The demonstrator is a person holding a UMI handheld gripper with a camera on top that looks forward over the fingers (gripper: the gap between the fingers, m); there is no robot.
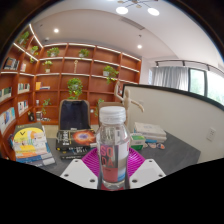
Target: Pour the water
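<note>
At the bottom centre of the frame, the tool (113, 168) is clamped on a clear plastic water bottle (114, 148), its white fingers (80, 172) and magenta pads (94, 162) pressing the bottle's lower body from both sides. The bottle stands upright, white cap on top, a pale label around its middle. Behind it runs a grey tabletop (180, 152) carrying clutter: a colourful book (30, 142) at lower left, an orange round object (84, 137) left of the bottle, and a white box (150, 130) to the right. A dark chair (73, 115) stands behind the tabletop. A wooden bookshelf wall (70, 75) with potted plants (75, 87) fills the left and centre. A window (195, 80) sits at upper right, ceiling lights (135, 10) at the top.
</note>
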